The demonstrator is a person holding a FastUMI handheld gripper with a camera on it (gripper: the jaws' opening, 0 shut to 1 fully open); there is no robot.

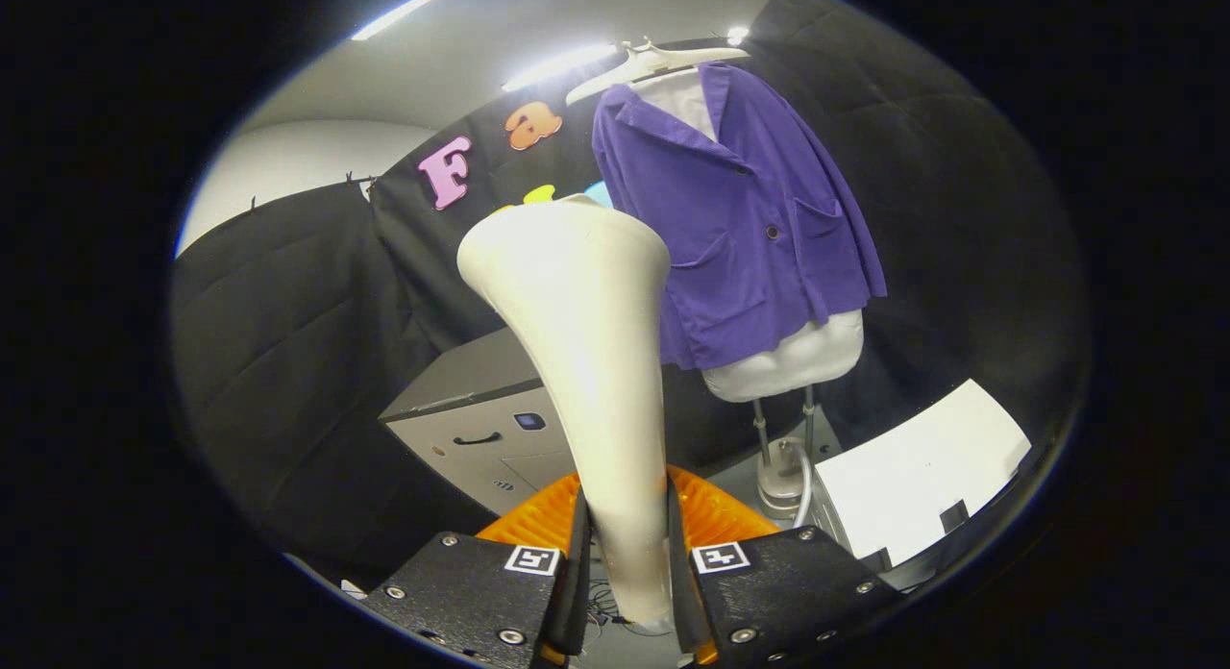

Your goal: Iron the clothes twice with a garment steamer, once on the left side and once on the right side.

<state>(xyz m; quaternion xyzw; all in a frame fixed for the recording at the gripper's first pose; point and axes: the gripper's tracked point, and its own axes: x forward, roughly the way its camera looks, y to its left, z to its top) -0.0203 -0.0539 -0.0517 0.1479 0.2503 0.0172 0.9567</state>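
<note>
gripper (627, 563) jaws pinched the cream plastic garment steamer handle (586, 361) upright. purple velvet jacket (740, 217) hung beyond at one o'clock, well apart. risk: smooth tapered handle could slip during the sweep.

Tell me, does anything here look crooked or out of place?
Nothing stands out. The purple jacket hangs buttoned on its white hanger, and the gripper has its jaws shut on the steamer head.
</note>
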